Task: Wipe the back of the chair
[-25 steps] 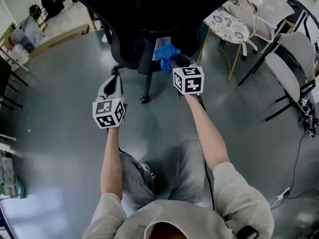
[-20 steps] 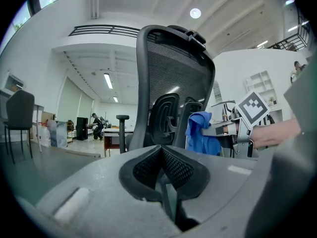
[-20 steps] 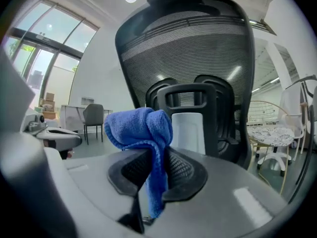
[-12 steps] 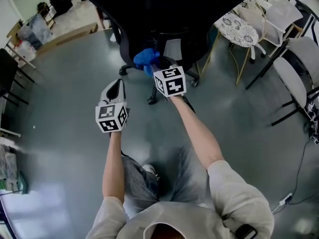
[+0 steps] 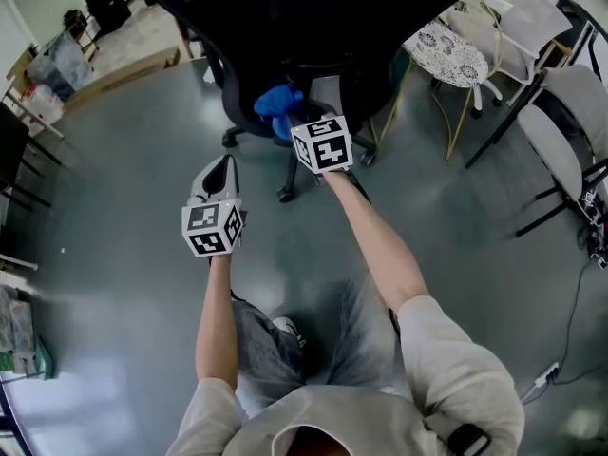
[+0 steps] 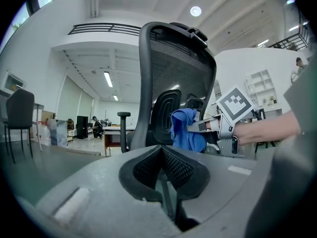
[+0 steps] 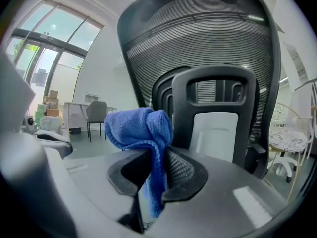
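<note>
A black mesh office chair stands at the top of the head view with its back towards me. My right gripper is shut on a bunched blue cloth, holding it at the lower left of the chair's back. In the right gripper view the cloth hangs down between the jaws, in front of the black lumbar frame. My left gripper hangs lower and to the left, apart from the chair, jaws together and holding nothing. The left gripper view takes in the chair, the cloth and the right gripper.
White chairs and a round patterned stool crowd the right side. A cable trails over the grey floor at the right. A long cardboard box lies at the upper left. The chair's wheeled base is just ahead of my legs.
My right gripper has carried the blue cloth leftwards across the lower chair back, mostly in the first half second. The left gripper has hardly moved.
</note>
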### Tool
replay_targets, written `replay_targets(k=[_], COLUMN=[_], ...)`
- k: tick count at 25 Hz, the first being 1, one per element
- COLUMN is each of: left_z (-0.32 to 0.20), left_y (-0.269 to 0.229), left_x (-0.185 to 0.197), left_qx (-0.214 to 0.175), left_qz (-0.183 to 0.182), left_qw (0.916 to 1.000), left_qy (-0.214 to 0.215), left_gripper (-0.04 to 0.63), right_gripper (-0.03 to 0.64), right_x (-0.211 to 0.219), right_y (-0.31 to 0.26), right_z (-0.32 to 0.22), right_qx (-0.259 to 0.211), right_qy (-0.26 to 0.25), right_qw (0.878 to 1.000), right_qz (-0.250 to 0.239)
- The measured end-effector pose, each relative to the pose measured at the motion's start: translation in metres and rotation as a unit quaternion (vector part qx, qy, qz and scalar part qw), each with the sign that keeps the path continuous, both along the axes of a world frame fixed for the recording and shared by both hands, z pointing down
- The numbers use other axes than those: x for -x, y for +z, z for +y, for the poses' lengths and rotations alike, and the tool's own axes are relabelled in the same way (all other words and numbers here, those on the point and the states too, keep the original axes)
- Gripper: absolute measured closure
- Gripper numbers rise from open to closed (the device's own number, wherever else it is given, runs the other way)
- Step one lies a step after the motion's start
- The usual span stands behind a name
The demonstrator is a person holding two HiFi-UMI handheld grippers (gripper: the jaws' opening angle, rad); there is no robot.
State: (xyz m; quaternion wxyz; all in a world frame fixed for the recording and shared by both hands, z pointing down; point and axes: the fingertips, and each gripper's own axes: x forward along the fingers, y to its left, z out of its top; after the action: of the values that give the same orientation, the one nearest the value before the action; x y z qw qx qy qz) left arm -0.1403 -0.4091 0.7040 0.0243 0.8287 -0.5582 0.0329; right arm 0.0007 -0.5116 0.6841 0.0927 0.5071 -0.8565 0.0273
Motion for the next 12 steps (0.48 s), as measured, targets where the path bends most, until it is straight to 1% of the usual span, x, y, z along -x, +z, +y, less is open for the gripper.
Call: replay_targets(k=[4, 12], left_z=[-0.004, -0.007], left_y=[0.001, -0.006], left_x=[-0.011, -0.042], left_qx=[-0.001, -0.008], left_qz=[0.006, 0.014], left_qw=[0.9999, 0.9992], left_qy=[0.009, 0.036], left_gripper=[0.591, 0.591], right_gripper=[0.549, 0.549], right_x=[-0.024, -0.065], right_y=[0.004, 0.002], right_z=[-0.007, -0.008], right_qx=[0.009, 0.003], right_qy=[0.019, 0.050], right_qw=[1.000, 0.998], right_qz=[0.011, 0.027])
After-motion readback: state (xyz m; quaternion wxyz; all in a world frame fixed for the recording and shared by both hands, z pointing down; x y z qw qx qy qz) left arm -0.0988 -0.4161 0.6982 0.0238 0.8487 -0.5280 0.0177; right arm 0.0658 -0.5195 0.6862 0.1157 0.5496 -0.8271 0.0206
